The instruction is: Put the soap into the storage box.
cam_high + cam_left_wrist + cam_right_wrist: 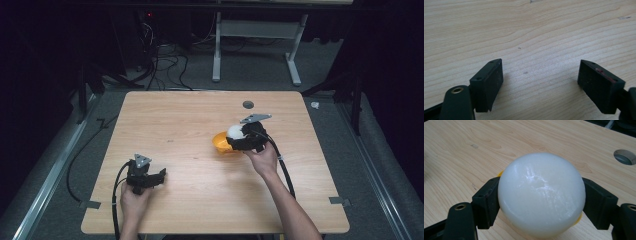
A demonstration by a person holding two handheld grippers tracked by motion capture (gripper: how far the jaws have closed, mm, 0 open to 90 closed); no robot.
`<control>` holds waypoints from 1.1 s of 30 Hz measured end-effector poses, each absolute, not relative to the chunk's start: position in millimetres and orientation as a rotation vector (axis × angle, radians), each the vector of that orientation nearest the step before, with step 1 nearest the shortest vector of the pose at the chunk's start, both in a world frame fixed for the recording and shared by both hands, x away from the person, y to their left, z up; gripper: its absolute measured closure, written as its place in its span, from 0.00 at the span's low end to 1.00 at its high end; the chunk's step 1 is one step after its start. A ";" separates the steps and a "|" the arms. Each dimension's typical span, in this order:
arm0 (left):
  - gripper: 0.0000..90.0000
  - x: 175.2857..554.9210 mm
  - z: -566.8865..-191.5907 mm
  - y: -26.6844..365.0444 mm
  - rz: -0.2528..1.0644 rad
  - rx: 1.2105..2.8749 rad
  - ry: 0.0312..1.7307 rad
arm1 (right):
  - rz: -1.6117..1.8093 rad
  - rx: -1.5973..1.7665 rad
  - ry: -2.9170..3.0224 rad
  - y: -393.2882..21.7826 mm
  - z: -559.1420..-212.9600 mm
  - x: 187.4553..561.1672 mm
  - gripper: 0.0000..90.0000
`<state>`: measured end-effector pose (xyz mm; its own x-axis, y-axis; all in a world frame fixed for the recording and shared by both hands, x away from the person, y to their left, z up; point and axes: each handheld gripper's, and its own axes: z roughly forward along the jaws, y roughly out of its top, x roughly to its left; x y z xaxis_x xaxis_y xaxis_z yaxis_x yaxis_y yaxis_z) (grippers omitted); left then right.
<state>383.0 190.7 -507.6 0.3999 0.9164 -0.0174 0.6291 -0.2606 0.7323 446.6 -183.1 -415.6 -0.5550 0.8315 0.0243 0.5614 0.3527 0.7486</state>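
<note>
The right gripper (pixel 541 202) has its black jaws clamped on a smooth white translucent dome-shaped piece (pixel 541 195), held over a shallow orange plastic bowl (pixel 220 142) on the pale wooden table (pixel 200 120). The left gripper (pixel 540 82) rests near the table's front edge, jaws apart, gripping nothing. Judging by this, a placing or lifting step is in hand; the next move needs steady vertical travel. The high view shows the bowl clearly; the right gripper view reveals just orange slivers.
</note>
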 end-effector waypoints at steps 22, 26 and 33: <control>0.23 383.0 -507.8 190.6 0.553 1.992 1.314 | 0.988 1.283 2.297 -175.8 -438.8 465.9 0.28; 0.23 383.0 -507.8 190.6 0.553 1.992 1.314 | 0.978 1.285 2.304 -174.1 -442.0 467.1 0.28; 0.23 383.0 -507.6 190.7 0.552 1.993 1.315 | 0.953 1.292 2.307 -171.5 -445.9 468.2 0.28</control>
<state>383.0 190.7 -507.6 0.4008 0.9160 -0.0176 0.6291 -0.2612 0.7322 468.2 -171.5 -445.9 -0.5346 0.8444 0.0361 0.6238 0.3654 0.6910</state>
